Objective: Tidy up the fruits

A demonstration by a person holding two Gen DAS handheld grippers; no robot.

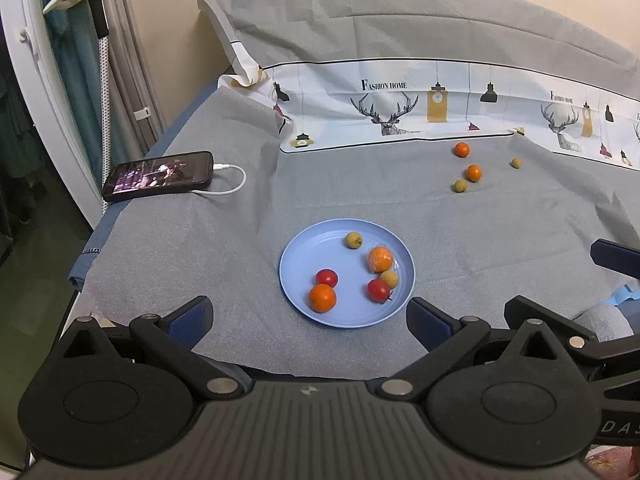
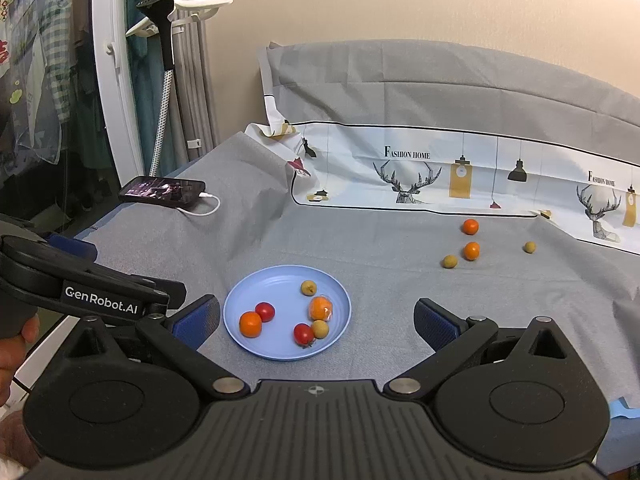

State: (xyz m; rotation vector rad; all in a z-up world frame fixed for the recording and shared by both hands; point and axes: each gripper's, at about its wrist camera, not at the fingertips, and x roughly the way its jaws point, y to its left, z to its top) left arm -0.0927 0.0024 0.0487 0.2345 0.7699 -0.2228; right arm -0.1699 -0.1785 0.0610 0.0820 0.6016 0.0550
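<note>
Bedsheet, grey, w/ plate & phone.

1. Grey bedsheet covers the bed, lightly wrinkled.
2. Black phone lies near the bed's left edge, screen lit; content too blurred to read.
3. White charging cable plugged into the phone, looping on the sheet.
4. Folded-back printed cover with deer, lamps, "Fashion Home" text.
5. Garment steamer stands beside the curtains.
</note>
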